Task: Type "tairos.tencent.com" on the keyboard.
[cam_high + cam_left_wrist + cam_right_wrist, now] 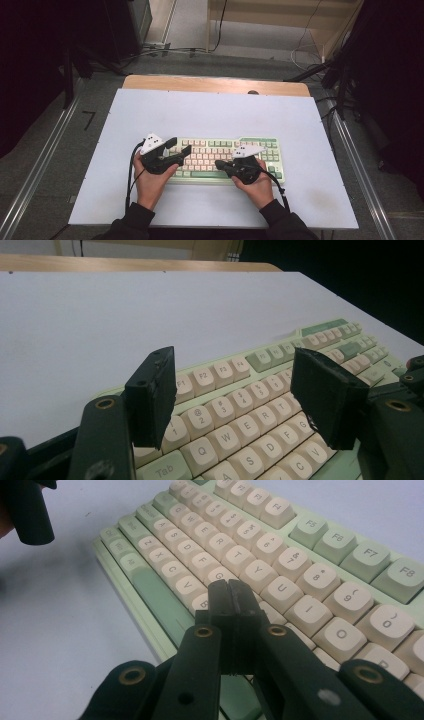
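Observation:
A pale green keyboard (225, 150) with cream keys lies on the near half of the white tabletop (210, 112). My left gripper (181, 146) hovers over the keyboard's left end. Its jaws stand wide apart in the left gripper view (237, 390), with nothing between them and the number and letter rows (240, 390) below. My right gripper (218, 163) reaches in from the near side over the middle keys. Its jaws are pressed together (231, 587) with nothing in them, their tips just above the letter keys (300, 555) near the H. One left jaw (30, 515) shows at the top left.
The white sheet covers a wooden table whose far edge (215, 82) shows bare, with a small dark thing (253, 92) on it. Metal rails (45, 155) run along both sides on the grey floor. Cables and dark equipment stand beyond the table.

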### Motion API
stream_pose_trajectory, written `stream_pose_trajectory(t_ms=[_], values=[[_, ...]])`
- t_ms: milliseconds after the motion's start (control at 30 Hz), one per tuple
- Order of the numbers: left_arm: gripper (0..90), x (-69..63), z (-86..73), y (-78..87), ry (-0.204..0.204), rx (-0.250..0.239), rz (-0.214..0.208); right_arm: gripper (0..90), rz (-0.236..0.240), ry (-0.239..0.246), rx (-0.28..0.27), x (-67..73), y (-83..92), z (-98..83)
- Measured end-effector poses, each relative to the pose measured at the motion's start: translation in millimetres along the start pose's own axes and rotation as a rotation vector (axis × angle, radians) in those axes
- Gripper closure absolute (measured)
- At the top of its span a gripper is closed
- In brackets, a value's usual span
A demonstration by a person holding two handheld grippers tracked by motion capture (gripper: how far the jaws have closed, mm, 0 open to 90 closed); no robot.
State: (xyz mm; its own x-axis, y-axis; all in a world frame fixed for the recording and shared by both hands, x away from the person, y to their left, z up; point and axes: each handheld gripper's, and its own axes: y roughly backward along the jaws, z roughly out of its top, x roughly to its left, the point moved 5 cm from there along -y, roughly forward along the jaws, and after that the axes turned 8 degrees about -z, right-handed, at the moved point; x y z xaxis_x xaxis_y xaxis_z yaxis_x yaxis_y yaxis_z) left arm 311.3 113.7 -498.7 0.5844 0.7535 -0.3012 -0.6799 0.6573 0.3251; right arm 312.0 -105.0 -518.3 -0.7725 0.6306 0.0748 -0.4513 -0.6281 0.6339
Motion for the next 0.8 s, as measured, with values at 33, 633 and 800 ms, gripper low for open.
stream_pose_trajectory(t_ms=[33,633,800], values=[[35.0,0.1,-0.1,0.2,0.001,-0.001,-0.001,88.0,0.0,0.002,0.003,0.0,-0.3,-0.4],[35.0,1.5,-0.3,2.3,0.008,-0.012,0.0,88.0,-0.007,0.012,0.022,1.0,-5.7,-2.0],[34.9,1.9,0.1,3.2,0.008,-0.017,0.001,88.0,-0.01,0.012,0.024,0.1,-6.6,-2.3]])
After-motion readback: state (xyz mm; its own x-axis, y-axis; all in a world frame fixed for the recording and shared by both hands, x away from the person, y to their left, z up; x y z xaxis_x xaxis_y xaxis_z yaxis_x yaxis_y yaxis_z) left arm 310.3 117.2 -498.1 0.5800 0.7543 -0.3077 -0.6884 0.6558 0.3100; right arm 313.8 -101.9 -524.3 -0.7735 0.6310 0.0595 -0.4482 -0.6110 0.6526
